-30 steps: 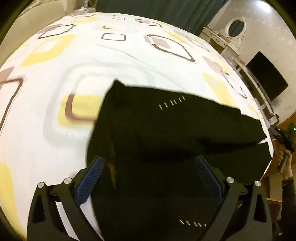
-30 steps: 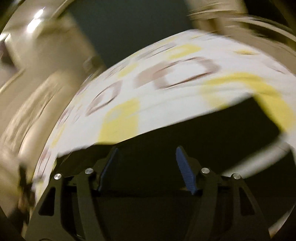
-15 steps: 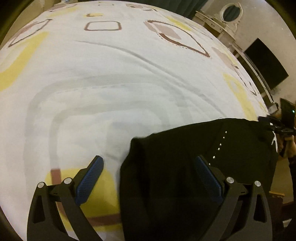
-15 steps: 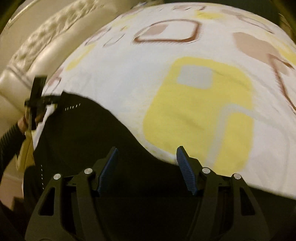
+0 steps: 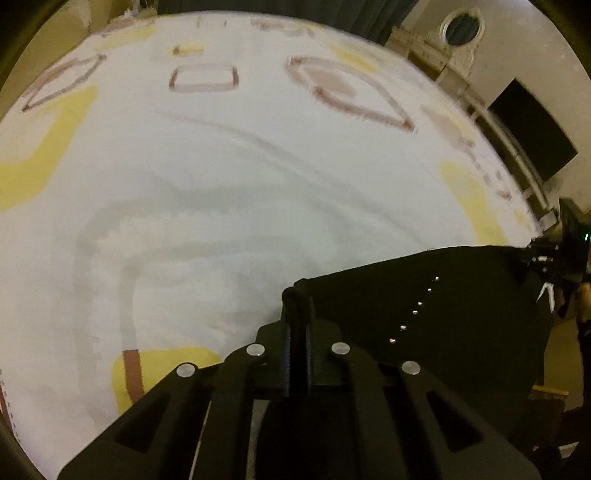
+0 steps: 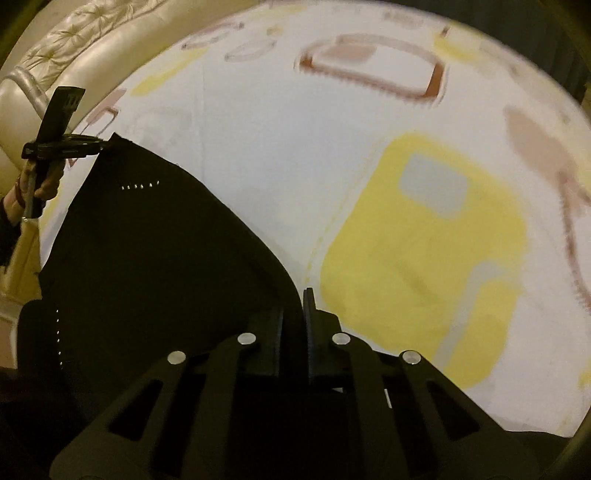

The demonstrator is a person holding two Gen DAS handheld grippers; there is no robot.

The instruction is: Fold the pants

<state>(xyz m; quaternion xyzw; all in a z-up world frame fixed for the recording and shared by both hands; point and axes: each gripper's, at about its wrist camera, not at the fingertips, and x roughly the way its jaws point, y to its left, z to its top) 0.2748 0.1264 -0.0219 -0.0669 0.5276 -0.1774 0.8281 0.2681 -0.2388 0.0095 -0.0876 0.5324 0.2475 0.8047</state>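
Note:
Black pants (image 5: 443, 314) with a row of small silver studs lie on the near edge of a bed. My left gripper (image 5: 297, 299) is shut on the left corner of the pants' upper edge. In the right wrist view the pants (image 6: 147, 266) spread to the left, and my right gripper (image 6: 299, 299) is shut on their right corner. Each gripper shows in the other's view: the right one (image 5: 554, 254) at the far right, the left one (image 6: 62, 147) at the far left. The fabric stretches between them.
The bed sheet (image 5: 221, 184) is white with yellow and brown squares. A dresser with an oval mirror (image 5: 460, 27) and a dark screen (image 5: 532, 125) stand to the right. A padded cream headboard (image 6: 74, 48) runs along the left in the right wrist view.
Both grippers were open around the pants' edge; now both have shut on its corners. The views have shifted slightly and the fabric is pulled taut between them.

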